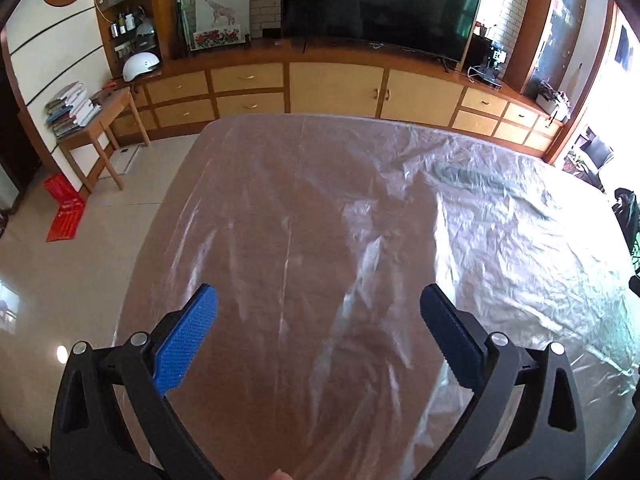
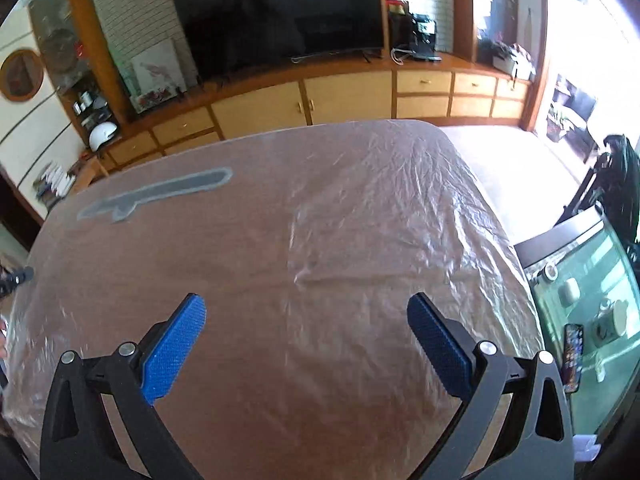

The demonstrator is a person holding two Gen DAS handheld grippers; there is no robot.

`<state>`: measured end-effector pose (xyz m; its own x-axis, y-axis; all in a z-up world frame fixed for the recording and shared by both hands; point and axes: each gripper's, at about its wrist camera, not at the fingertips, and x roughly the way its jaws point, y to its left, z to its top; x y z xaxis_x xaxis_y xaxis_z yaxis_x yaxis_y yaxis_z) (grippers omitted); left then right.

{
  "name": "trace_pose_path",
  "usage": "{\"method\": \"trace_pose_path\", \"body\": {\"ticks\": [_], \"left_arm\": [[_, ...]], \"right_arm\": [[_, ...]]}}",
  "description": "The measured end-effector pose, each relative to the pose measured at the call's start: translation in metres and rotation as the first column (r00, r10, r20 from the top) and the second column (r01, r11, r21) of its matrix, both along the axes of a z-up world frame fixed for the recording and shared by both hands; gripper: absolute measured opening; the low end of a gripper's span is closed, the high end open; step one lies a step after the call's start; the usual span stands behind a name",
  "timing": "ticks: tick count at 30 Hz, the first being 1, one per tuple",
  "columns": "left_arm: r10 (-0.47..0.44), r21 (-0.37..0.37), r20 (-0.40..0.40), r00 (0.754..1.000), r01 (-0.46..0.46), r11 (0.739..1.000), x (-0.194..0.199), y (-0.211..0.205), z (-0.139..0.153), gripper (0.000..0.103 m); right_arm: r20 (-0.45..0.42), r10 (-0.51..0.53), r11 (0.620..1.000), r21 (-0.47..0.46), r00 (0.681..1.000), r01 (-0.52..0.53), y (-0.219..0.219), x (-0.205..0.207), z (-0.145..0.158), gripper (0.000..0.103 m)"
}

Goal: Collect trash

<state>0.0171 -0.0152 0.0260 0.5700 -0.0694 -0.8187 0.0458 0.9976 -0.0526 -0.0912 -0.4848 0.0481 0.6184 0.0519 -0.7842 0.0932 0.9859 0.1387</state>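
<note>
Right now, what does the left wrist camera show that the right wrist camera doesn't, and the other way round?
Only the left wrist view shows the small wooden side table against the wall and the red item lying on the floor near it.

Only the right wrist view shows the glass table to the right, with a phone lying on it.

Both show the plastic sheet covering the wooden table, the television, the white helmet, and an open, empty gripper: left gripper, right gripper.
</note>
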Motion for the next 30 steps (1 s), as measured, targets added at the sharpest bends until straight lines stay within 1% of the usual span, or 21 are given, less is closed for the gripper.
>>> {"method": "trace_pose_path", "body": {"ticks": [1, 4, 6, 8, 10, 11, 12, 14, 18, 20, 21, 22, 23, 25, 30], "left_arm": [[0.005, -0.008, -0.002, 1.0, -0.005, 1.0, -0.004, 0.001, -0.002, 0.101], [0.011, 0.017, 0.0, 1.0, -0.011, 1.0, -0.019, 0.007, -0.005, 0.101], [0.012, 0.011, 0.003, 1.0, -0.012, 1.0, -0.027, 0.009, -0.003, 0.101], [0.008, 0.04, 0.012, 1.0, -0.008, 0.999, -0.036, 0.011, -0.003, 0.101], [0.008, 0.041, 0.004, 1.0, -0.009, 0.999, -0.039, 0.013, -0.007, 0.101], [0.011, 0.042, -0.004, 1.0, -0.011, 0.999, -0.04, 0.015, -0.01, 0.101], [0.012, 0.055, 0.003, 1.0, -0.012, 0.998, -0.041, 0.017, -0.012, 0.101], [0.008, 0.052, 0.008, 1.0, -0.008, 0.999, -0.042, 0.018, -0.011, 0.101], [0.001, 0.054, 0.007, 1.0, -0.001, 0.999, -0.039, 0.018, -0.012, 0.102], [0.0, 0.052, 0.006, 1.0, -0.001, 0.999, -0.038, 0.018, -0.013, 0.102], [0.0, 0.051, 0.006, 1.0, -0.001, 0.999, -0.038, 0.019, -0.013, 0.102], [0.0, 0.052, 0.006, 1.0, -0.001, 0.999, -0.038, 0.019, -0.013, 0.102], [0.0, 0.052, 0.006, 1.0, -0.001, 0.999, -0.038, 0.02, -0.013, 0.102], [0.0, 0.05, 0.005, 1.0, 0.0, 0.999, -0.037, 0.021, -0.013, 0.102], [-0.001, 0.05, 0.005, 1.0, 0.0, 0.999, -0.036, 0.021, -0.013, 0.102]], "right_arm": [[-0.003, 0.007, 1.0, -0.012, 1.0, -0.007, 0.001, -0.004, -0.001, 0.099], [-0.017, 0.014, 1.0, -0.016, 1.0, -0.015, 0.0, -0.022, -0.006, 0.099], [-0.017, 0.022, 0.999, -0.033, 1.0, -0.023, -0.002, -0.031, -0.007, 0.099], [-0.011, 0.032, 0.998, -0.054, 0.999, -0.032, -0.006, -0.04, -0.008, 0.099], [-0.019, 0.022, 0.999, -0.041, 1.0, -0.022, -0.016, -0.042, -0.01, 0.099], [-0.006, 0.006, 1.0, -0.028, 1.0, -0.007, -0.023, -0.044, -0.008, 0.099], [0.002, -0.013, 1.0, -0.014, 1.0, 0.013, -0.03, -0.045, -0.006, 0.099], [-0.004, -0.039, 0.999, 0.006, 0.999, 0.039, -0.041, -0.043, -0.007, 0.099], [-0.008, -0.052, 0.999, 0.004, 0.999, 0.052, -0.046, -0.042, -0.008, 0.099], [-0.016, -0.053, 0.998, -0.014, 0.998, 0.053, -0.042, -0.041, -0.009, 0.099], [-0.026, -0.053, 0.998, -0.038, 0.998, 0.052, -0.039, -0.039, -0.009, 0.099], [-0.041, -0.049, 0.996, -0.076, 0.998, 0.046, -0.035, -0.038, -0.01, 0.099], [-0.061, -0.044, 0.99, -0.136, 0.997, 0.036, -0.028, -0.034, -0.011, 0.099], [-0.06, -0.022, 0.992, -0.129, 0.998, 0.015, -0.024, -0.032, -0.011, 0.099], [-0.058, -0.023, 0.992, -0.125, 0.998, 0.016, -0.025, -0.033, -0.01, 0.099]]}}
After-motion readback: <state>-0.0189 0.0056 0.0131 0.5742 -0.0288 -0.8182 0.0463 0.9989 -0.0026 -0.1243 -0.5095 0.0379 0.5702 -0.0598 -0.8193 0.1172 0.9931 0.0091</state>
